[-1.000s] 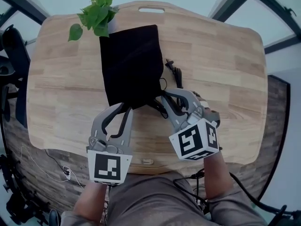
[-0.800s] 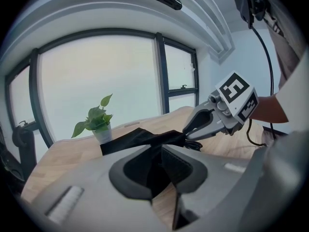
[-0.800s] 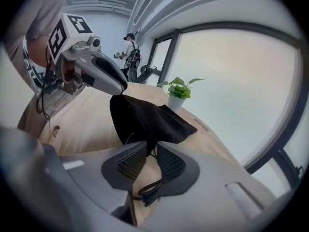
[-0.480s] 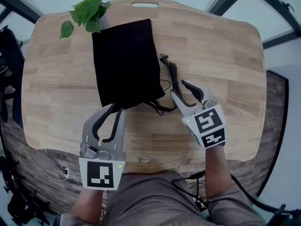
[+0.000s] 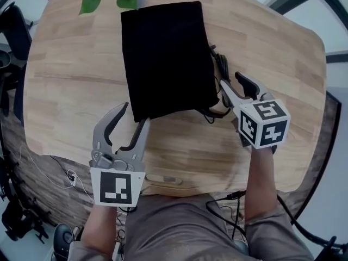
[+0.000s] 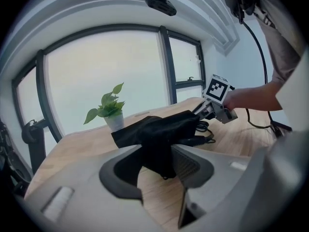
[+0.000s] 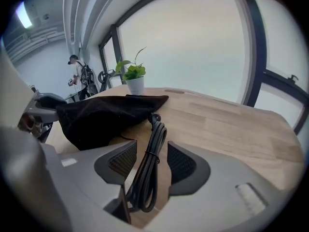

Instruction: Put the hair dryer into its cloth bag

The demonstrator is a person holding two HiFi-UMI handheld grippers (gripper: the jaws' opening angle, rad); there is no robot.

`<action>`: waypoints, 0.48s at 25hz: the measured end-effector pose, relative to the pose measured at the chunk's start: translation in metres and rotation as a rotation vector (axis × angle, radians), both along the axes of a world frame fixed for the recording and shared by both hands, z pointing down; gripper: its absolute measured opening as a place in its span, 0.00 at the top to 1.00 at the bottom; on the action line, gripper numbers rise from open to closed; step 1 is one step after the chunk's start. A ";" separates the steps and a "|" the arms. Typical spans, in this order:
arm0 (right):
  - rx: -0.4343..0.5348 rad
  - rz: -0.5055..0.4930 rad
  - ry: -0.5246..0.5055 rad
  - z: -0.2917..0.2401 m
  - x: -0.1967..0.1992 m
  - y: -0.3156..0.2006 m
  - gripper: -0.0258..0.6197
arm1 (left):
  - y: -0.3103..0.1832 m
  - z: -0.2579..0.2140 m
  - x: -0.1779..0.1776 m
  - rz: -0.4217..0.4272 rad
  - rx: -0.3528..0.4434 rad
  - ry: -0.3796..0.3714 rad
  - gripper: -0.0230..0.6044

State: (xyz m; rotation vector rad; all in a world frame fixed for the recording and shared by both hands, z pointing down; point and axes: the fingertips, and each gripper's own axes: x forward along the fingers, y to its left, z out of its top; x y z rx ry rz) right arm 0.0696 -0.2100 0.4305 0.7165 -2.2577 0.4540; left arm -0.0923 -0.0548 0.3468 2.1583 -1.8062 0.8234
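Swinging away from the bag's mouth, the right gripper now sits at the right edge of the cloth bag, jaws apart astride the bundled cord (nothing pinched yet). That cord runs lengthwise along the bag's edge, in line with the jaws. The left gripper, also open, straddles the bag's near corner. The hair dryer is hidden, presumably inside.
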 end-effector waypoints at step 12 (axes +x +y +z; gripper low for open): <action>0.047 0.057 -0.021 0.017 -0.014 -0.005 0.77 | -0.011 0.037 0.001 0.028 -0.065 0.036 0.81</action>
